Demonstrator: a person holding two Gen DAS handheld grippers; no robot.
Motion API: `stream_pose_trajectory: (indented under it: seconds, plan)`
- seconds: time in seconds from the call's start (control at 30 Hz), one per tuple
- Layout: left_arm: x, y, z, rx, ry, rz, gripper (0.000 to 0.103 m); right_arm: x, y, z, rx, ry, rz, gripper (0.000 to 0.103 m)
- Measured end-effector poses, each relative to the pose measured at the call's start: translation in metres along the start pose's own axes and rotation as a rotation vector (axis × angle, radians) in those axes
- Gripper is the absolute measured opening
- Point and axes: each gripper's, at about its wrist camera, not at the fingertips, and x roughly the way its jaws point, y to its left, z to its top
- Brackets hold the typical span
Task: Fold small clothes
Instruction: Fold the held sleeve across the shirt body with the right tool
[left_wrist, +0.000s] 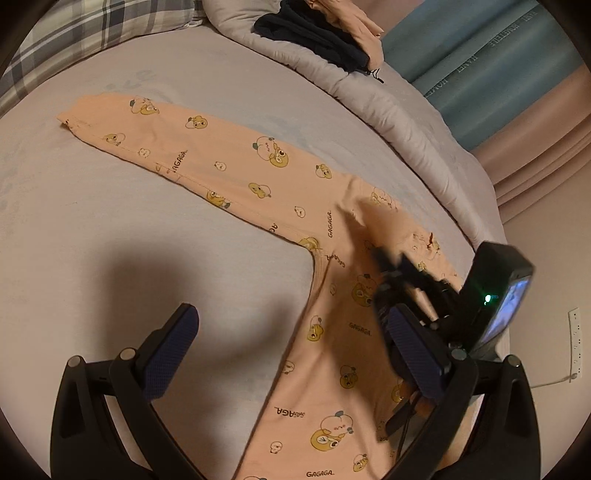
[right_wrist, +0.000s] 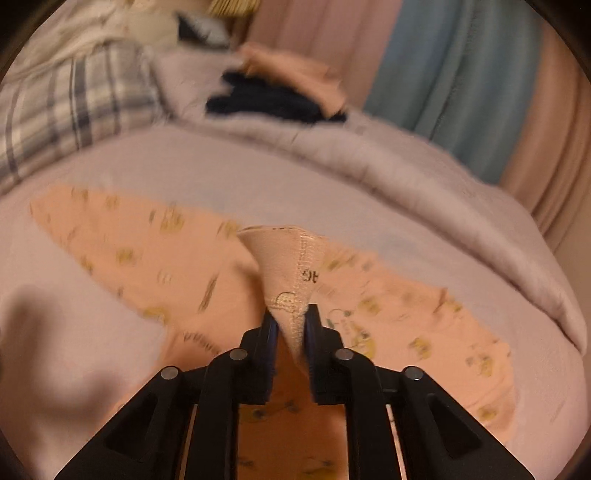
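Small peach pants (left_wrist: 258, 177) printed with yellow cartoon figures lie spread on the grey bed sheet (left_wrist: 110, 240), one leg stretched to the far left, the other toward me. My left gripper (left_wrist: 291, 354) is open and empty, hovering above the near leg and the sheet. My right gripper (right_wrist: 291, 332) is shut on a lifted fold of the pants (right_wrist: 291, 273), a hemmed edge held up above the rest of the garment. The right gripper also shows in the left wrist view (left_wrist: 391, 266), blurred, over the waist area.
A folded grey duvet (left_wrist: 369, 85) runs along the far right of the bed, with dark navy clothes (left_wrist: 310, 33) and a peach garment (left_wrist: 354, 22) on it. A plaid pillow (left_wrist: 92, 33) lies at the far left. Curtains (right_wrist: 461, 74) hang behind.
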Motion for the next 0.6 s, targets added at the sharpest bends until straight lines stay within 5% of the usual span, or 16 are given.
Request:
stream_pose_trajectory:
  seconds: [0.03, 0.07, 0.3, 0.47, 0.6]
  plan:
    - [0.001, -0.001, 0.001, 0.003, -0.001, 0.001, 0.103, -0.002, -0.005, -0.001, 0.023, 0.004, 0.076, 0.045]
    - [0.002, -0.003, 0.002, 0.004, -0.003, 0.001, 0.103, -0.004, -0.010, -0.002, 0.047, 0.008, 0.114, 0.051]
    - [0.011, -0.026, 0.009, 0.060, -0.027, -0.055, 0.103, -0.057, -0.091, -0.028, 0.246, -0.065, 0.314, 0.052]
    - [0.040, -0.066, 0.016, 0.131, -0.001, -0.119, 0.102, -0.064, -0.152, -0.060, 0.338, -0.031, 0.128, 0.052]
    - [0.072, -0.104, 0.017, 0.211, 0.018, -0.142, 0.094, -0.055, -0.178, -0.073, 0.426, -0.009, 0.094, 0.044]
